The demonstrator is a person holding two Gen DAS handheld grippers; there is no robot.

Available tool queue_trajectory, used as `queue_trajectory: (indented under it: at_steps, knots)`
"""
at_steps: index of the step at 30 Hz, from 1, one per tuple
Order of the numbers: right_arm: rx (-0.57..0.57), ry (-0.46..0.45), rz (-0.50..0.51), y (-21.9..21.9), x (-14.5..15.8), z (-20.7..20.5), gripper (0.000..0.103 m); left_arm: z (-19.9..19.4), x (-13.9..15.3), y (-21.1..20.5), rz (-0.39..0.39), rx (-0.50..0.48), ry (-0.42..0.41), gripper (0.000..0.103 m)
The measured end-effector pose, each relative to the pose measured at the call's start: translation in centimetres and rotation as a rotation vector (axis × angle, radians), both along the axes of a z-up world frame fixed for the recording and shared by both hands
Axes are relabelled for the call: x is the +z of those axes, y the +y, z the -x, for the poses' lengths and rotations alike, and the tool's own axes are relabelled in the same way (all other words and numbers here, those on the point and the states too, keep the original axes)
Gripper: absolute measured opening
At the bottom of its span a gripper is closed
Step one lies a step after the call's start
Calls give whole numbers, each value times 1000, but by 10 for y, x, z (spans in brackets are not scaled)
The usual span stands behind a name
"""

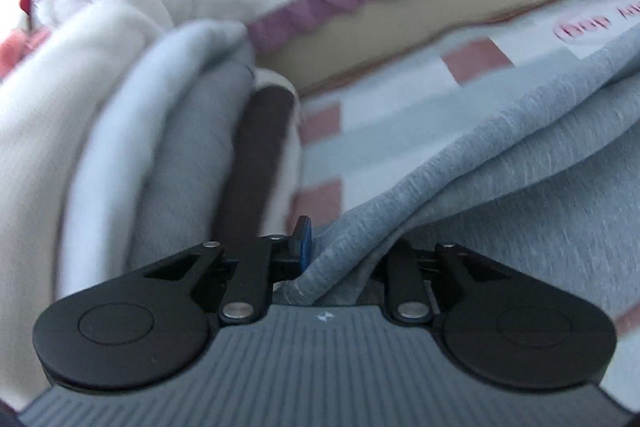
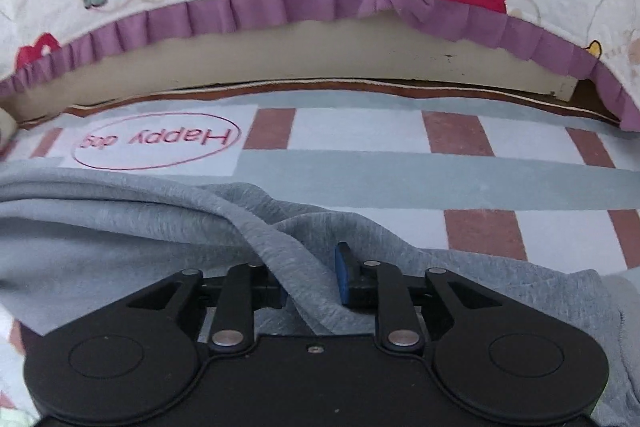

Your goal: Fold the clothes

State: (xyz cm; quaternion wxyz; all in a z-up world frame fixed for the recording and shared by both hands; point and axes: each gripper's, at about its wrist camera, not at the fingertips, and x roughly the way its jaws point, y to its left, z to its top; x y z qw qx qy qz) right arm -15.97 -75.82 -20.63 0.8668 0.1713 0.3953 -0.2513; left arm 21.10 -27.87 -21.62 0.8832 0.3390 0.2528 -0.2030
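Observation:
A grey sweatshirt-like garment (image 2: 120, 227) lies on a checked sheet (image 2: 360, 139). My right gripper (image 2: 312, 283) is shut on a fold of the grey garment; blue pads (image 2: 342, 275) press the cloth from both sides. My left gripper (image 1: 320, 251) is shut on an edge of the same grey garment (image 1: 500, 167); one blue pad (image 1: 304, 243) shows, the other is hidden under cloth. The view is tilted and blurred.
A stack of folded clothes (image 1: 132, 131), white, pale blue, grey and dark brown, lies left of my left gripper. A quilt with red bears and a purple ruffle (image 2: 248, 11) hangs over a beige mattress edge (image 2: 280, 59) behind the sheet.

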Motion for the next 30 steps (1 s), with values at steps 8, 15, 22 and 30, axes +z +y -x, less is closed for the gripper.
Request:
queue_trajectory:
  at_steps: [8,15,22,30]
  knots:
    - [53,-102,35,17,15,12,9,17,15,21,59,-54,18,13]
    - [136,-229,10,57,53,91,6,74,66,120,254,-82,148,11]
    - [240,-56,208,115,35,78,21,90,39,152,231,-78,276,10]
    - [344,60,454,172,26,60,30,92,29,163,272,-46,301,11]
